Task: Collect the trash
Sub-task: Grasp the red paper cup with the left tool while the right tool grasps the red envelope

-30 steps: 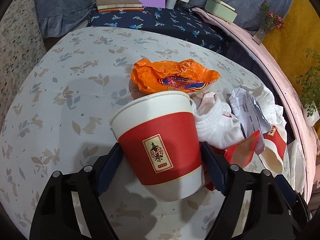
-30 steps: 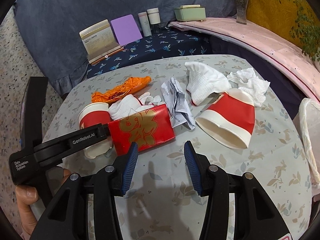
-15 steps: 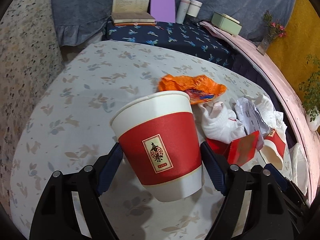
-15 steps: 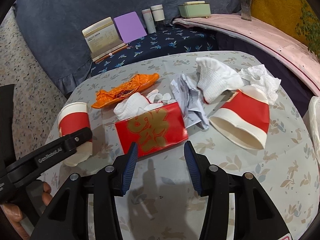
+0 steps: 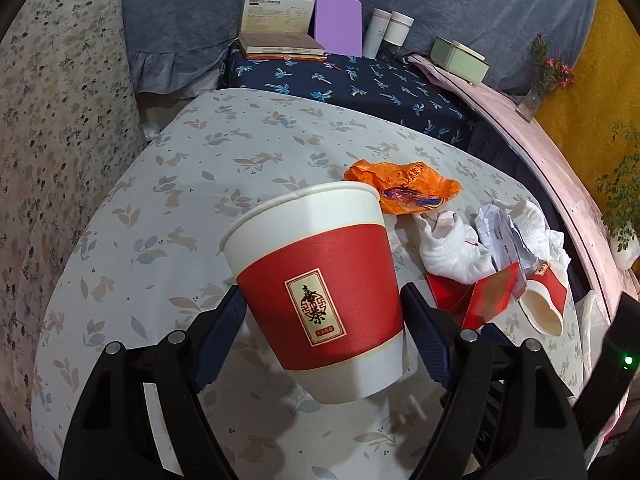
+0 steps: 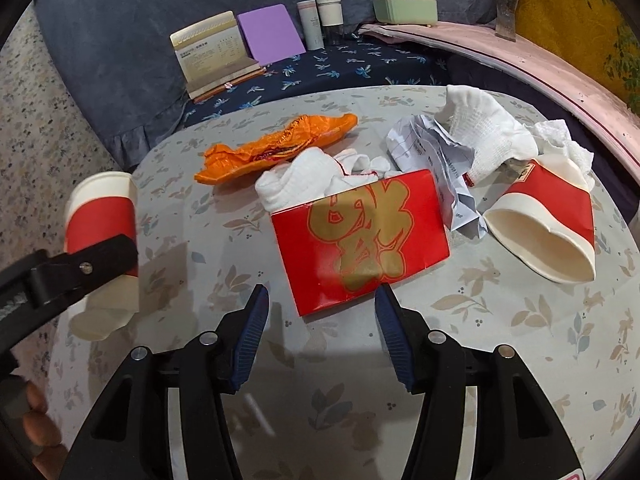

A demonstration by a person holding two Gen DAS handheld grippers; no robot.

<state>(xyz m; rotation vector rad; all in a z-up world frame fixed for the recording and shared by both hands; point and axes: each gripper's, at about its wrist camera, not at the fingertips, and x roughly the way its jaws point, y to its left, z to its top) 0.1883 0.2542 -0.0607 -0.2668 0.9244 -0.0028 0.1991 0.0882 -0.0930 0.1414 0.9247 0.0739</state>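
Left wrist view shows the left gripper [image 5: 322, 332] with its fingers [image 5: 218, 340] clamped on either side of a red and white paper cup [image 5: 320, 280], which is held upright, slightly tilted, above the bench [image 5: 200, 184]. The bench is round-edged and covered with a pale cloth printed with leaves and rabbits. On its far right side lies the rest of the trash: an orange wrapper [image 5: 404, 190], a white sock [image 5: 448, 246], crumpled paper [image 5: 502, 236], a red envelope [image 5: 484, 296] and a second cup [image 5: 546, 300] lying on its side.

From the right wrist view, the right gripper [image 6: 320, 328] hovers low over the cloth with its fingers [image 6: 250, 332] spread apart and holding nothing; the near edge of the red envelope [image 6: 360, 240] sits just ahead of them. The tipped cup [image 6: 548, 228] lies to the right with its mouth toward the camera, beside a white rag [image 6: 486, 128].

Behind the bench stands a lower surface in dark blue patterned cloth [image 6: 340, 68], carrying an open book [image 6: 214, 54], a purple board [image 6: 270, 34], two cylindrical containers [image 6: 320, 18] and a pale green box [image 6: 404, 8]. A grey-blue drape [image 6: 120, 40] hangs behind, speckled floor [image 6: 36, 120] shows at left, and a pink-covered ledge [image 6: 560, 72] curves along the right.
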